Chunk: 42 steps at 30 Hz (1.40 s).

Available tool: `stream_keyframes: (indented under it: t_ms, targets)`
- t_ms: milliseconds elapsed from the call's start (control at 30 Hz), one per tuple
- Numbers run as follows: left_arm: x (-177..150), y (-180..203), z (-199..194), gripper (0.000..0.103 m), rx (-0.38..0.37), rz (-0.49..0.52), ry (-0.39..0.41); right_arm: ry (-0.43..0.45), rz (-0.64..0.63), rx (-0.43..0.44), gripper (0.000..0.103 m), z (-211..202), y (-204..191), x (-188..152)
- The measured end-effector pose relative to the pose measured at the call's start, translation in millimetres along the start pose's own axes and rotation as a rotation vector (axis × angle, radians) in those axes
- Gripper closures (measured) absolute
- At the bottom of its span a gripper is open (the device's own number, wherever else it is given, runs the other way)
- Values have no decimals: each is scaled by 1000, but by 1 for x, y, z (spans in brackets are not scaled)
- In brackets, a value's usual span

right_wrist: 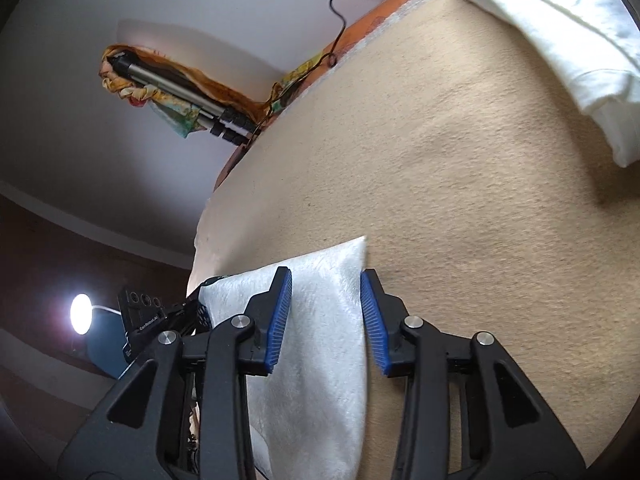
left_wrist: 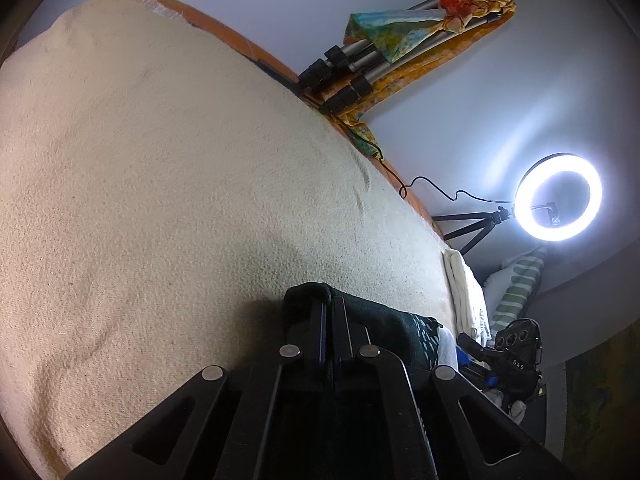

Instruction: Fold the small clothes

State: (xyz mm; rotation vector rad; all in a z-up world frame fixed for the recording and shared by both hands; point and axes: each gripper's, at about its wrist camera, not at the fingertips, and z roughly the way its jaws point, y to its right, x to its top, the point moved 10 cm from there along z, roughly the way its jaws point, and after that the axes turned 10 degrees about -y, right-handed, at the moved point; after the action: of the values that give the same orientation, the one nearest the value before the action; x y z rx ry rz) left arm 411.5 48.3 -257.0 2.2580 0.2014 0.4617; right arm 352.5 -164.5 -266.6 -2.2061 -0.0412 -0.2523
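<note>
My left gripper (left_wrist: 328, 312) has its fingers pressed together on a fold of the dark green cloth (left_wrist: 384, 328), which bunches over and around their tips and trails off to the right. Past that edge the cloth shows a pale speckled patch and then white fabric. It lies on the beige blanket (left_wrist: 180, 180) that covers the bed.

My right gripper (right_wrist: 326, 312) has its fingers spread, with the white fleecy cloth (right_wrist: 320, 360) running up between them. The blue pads (right_wrist: 280, 320) stand at either side of the strip; the left one overlaps the cloth's surface, the right one sits just at its edge, and I cannot tell whether either presses. The cloth's pointed corner reaches past the fingertips onto the blanket.

Farther off, folded white cloth (right_wrist: 560, 40) lies near the bed's far edge. Along the orange border a folded tripod (left_wrist: 360, 68) rests on a patterned yellow cloth (left_wrist: 420, 28), a black cable (left_wrist: 440, 192) snakes toward a lit ring light (left_wrist: 558, 196), and beyond is a pale wall.
</note>
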Motion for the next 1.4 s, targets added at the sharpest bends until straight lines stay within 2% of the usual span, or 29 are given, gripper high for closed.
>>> stream_keyframes:
  t_ms: [33,167,200,300,400,533,600,700,833,933,1000,1200,1267,1400]
  targets:
    - [0,1,-1,103,6,2,11,-2,-27,-15,97,2,-7,-1]
    - [4,7,-20,103,59,37,98,93,-156,-208,98,-12,-23,-1]
    - [4,5,-20,103,78,55,91,95,-157,-223,99,-12,-22,0]
    - [2,-12,-10,103,96,11,70,65,-133,-211,99,-2,-16,-1]
    - [2,-11,-10,103,124,28,77,55,-94,-225,98,-2,-10,1]
    - [8,-12,-28,103,219,52,138,88,-81,-325,97,-19,-3,2]
    - [9,-12,-39,95,232,53,155,98,-100,-333,97,-27,-8,-1]
    - [5,4,-54,93,214,100,167,113,-154,-300,97,-40,-28,-9]
    - [-20,36,-49,91,179,220,106,59,-238,-233,96,-35,-57,-30]
    - [-43,44,-33,91,164,252,25,-1,-290,-242,96,-24,-69,-49]
    - [-56,43,-23,91,182,271,-24,-47,-306,-243,96,-15,-71,-60]
    - [-96,27,-14,86,248,282,-129,-163,-308,-325,96,-4,-48,-102]
    - [-106,26,-18,83,251,291,-137,-189,-289,-328,96,-10,-34,-120]
    - [-128,20,-33,81,265,302,-136,-201,-261,-282,85,-26,-25,-147]
